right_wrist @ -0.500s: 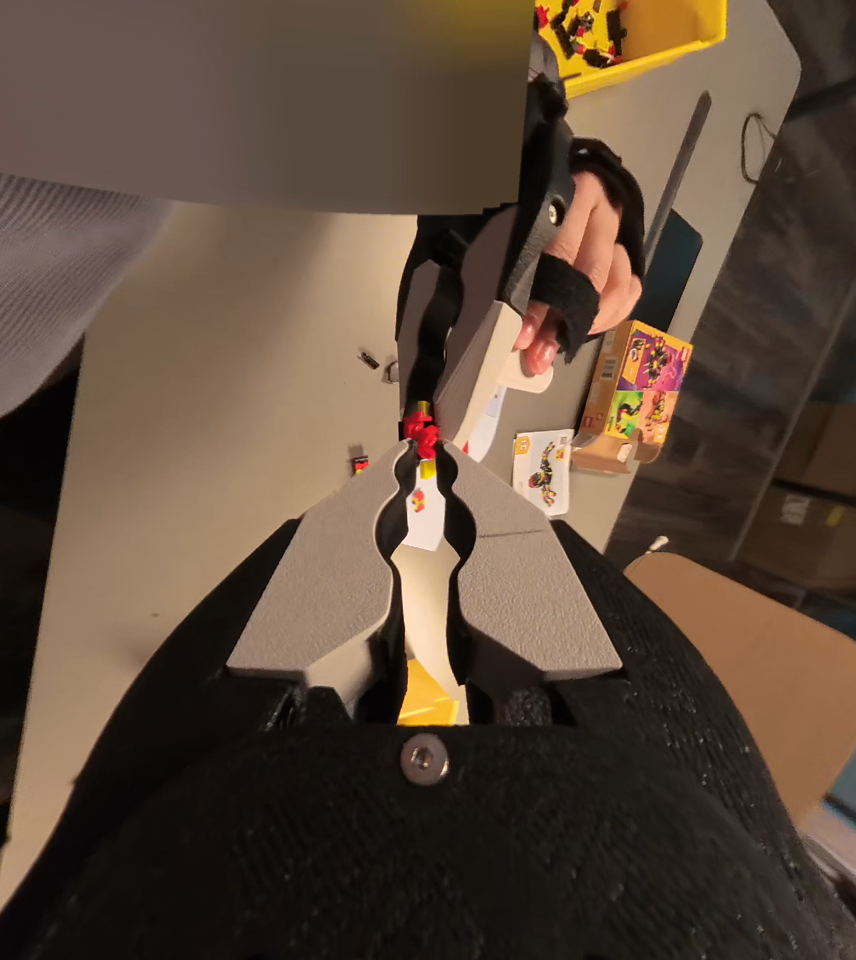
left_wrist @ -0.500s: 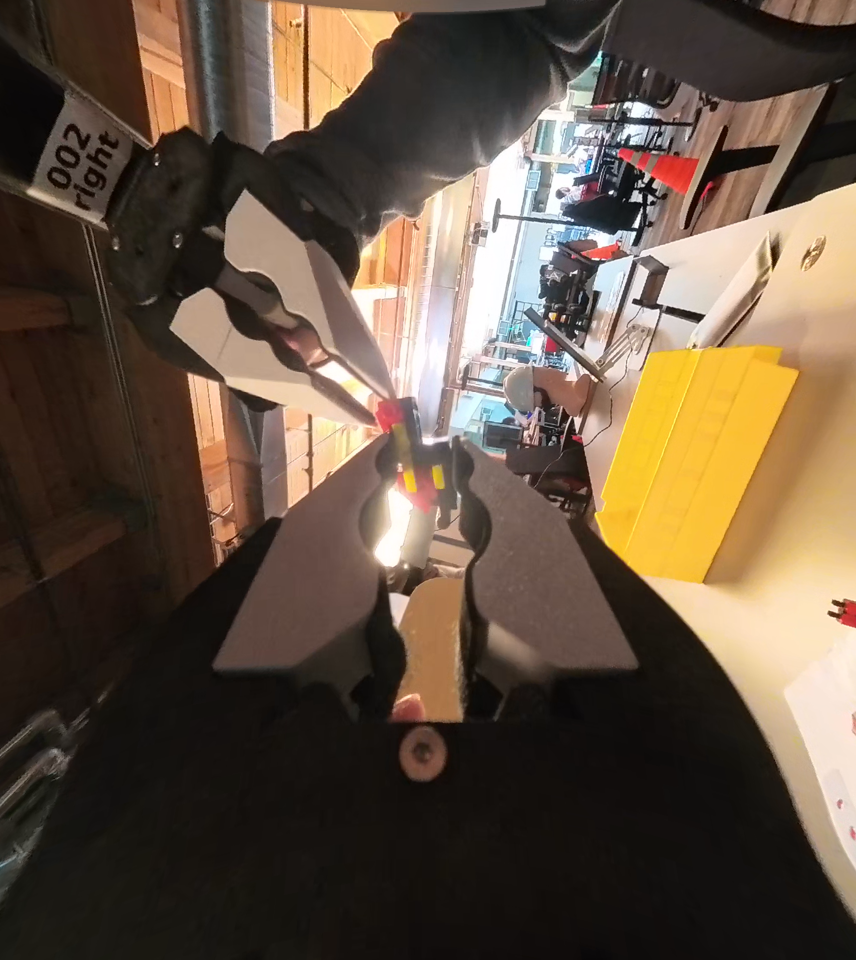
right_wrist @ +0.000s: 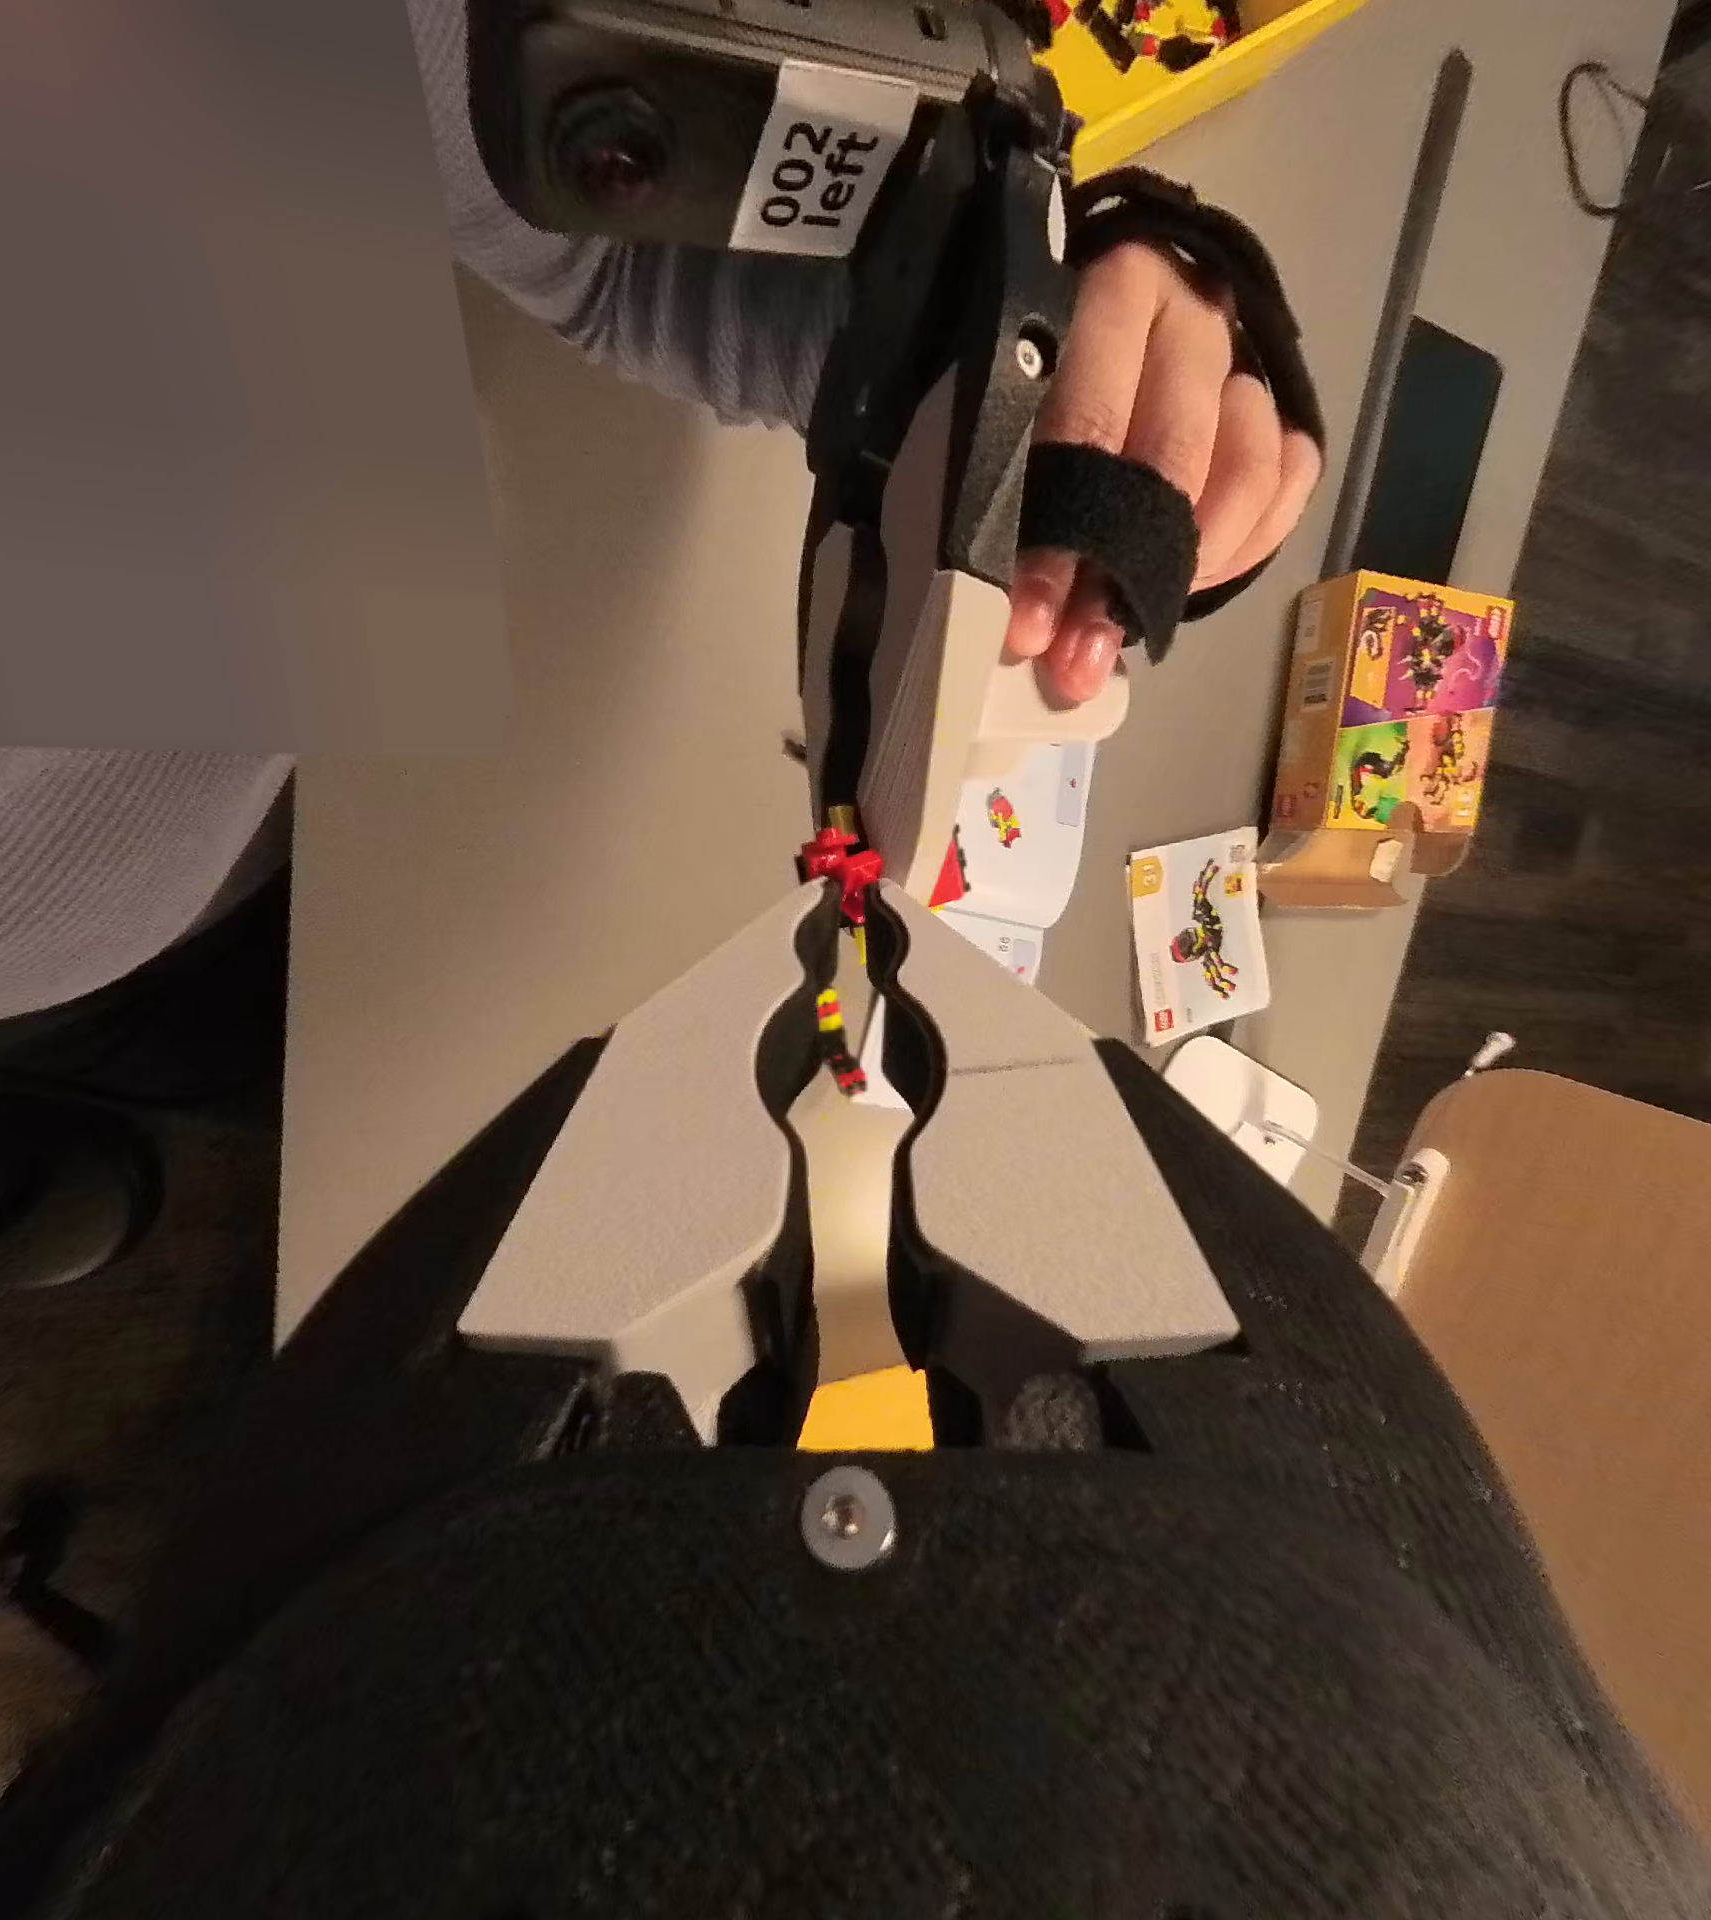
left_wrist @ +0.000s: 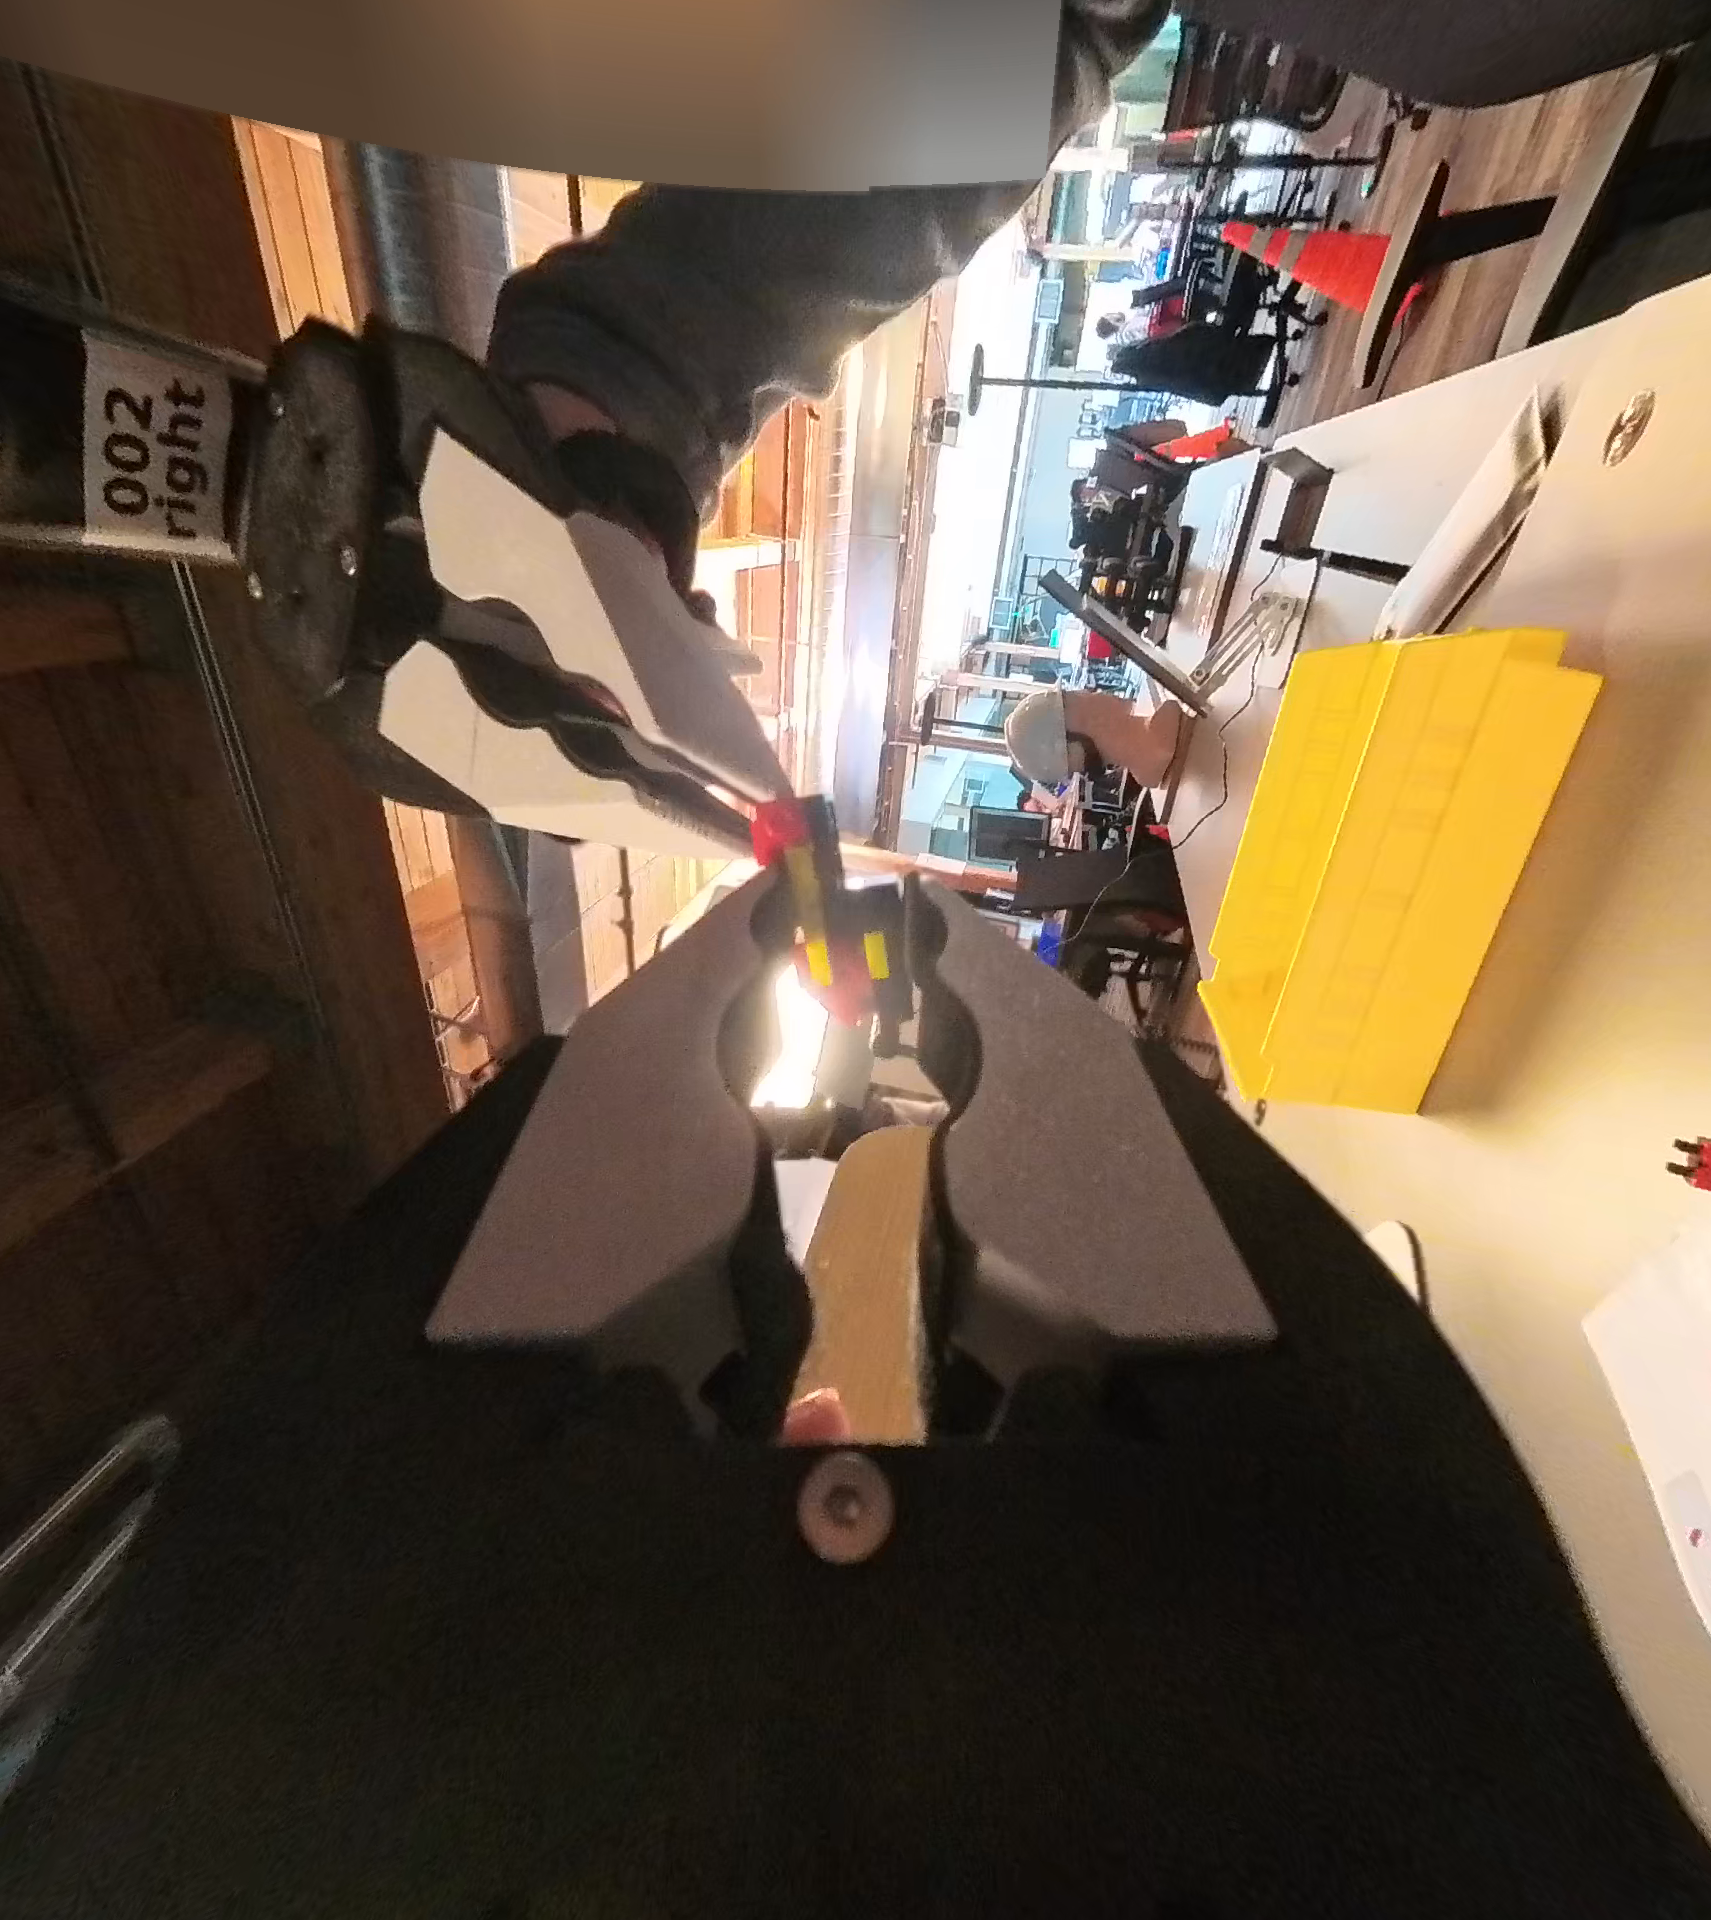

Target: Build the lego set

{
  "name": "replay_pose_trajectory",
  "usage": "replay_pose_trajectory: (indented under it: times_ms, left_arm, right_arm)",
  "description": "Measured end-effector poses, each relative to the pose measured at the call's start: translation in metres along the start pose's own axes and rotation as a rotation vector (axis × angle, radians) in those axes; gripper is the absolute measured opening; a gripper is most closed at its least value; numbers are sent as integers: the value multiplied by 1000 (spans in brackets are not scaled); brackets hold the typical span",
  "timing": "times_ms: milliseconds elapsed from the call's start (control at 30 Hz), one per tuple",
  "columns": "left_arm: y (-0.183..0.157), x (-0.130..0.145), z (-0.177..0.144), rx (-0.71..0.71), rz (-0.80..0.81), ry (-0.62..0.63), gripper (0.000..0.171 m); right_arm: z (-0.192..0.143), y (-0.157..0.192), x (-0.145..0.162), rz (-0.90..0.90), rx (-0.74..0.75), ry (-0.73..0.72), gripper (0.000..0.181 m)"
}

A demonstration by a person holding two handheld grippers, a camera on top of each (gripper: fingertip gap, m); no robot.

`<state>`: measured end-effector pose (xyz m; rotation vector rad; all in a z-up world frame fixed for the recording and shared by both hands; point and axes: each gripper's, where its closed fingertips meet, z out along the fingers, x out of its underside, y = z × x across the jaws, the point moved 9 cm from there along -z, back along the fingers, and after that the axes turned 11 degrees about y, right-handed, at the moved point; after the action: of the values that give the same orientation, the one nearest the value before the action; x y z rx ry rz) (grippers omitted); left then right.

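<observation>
Workshop behind, pale table [left_wrist: 1651, 1018] with a yellow bin [left_wrist: 1391, 883], booklet [right_wrist: 1199, 935] and box [right_wrist: 1386, 707].
Both hands raised above it: left gripper [left_wrist: 835, 904] and right gripper [right_wrist: 846, 894] meet tip to tip, each clenched on the lego model [left_wrist: 820, 914].

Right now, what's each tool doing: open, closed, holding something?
Left tool: closed on the lego piece.
Right tool: closed on the same lego piece.

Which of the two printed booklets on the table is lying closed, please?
The booklet beside the cardboard box is closed, its cover showing a black, red and yellow model. The other booklet lies open, partly hidden behind the left gripper.
</observation>
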<state>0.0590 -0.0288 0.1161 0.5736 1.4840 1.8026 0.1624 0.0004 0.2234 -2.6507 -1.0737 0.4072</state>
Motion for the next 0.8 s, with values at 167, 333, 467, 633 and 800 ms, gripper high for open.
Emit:
replay_pose_trajectory:
  times_ms: [167, 333, 467, 633, 800]
  left_arm:
    - [0, 3, 1, 0, 4, 23, 20]
    - [-1, 4, 3, 5, 11, 47, 20]
    - [0, 3, 3, -19, 27, 62, 20]
    - [3, 0, 3, -86, 49, 74, 20]
    - [3, -4, 2, -111, 91, 86, 20]
  right_arm:
    - [0, 5, 2, -57, 120, 35, 0]
    - [2, 10, 3, -88, 193, 53, 0]
    - [2, 10, 5, -31, 194, 12, 0]
    - [-3, 10, 8, 80, 163, -93, 1]
    - [-5, 9, 12, 140, 127, -152, 4]
